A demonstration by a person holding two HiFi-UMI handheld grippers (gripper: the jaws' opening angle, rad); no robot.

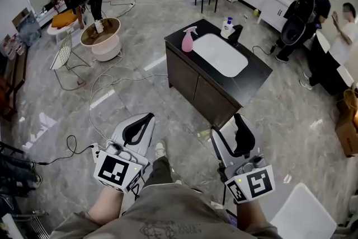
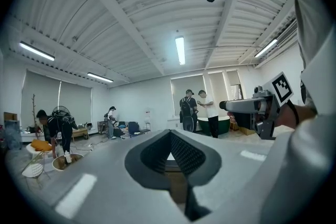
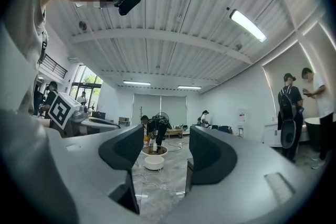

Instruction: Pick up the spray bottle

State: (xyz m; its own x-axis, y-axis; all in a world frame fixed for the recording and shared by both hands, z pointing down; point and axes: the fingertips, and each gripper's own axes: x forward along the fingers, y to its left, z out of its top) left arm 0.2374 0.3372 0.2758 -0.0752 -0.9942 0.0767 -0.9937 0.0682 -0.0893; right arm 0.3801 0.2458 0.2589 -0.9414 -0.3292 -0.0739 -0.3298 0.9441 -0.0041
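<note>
The pink spray bottle stands upright on the far left corner of a dark cabinet counter, beside a white sink basin. Both grippers hang low over the floor, well short of the cabinet. My left gripper is shut, its tips meeting with nothing held. My right gripper is open, with only floor showing between its jaws. Neither gripper view shows the bottle.
A white pump bottle and a black faucet stand at the counter's back. Cables trail over the grey floor. A round white table stands at far left, with a person bending beside it. Two people stand at right.
</note>
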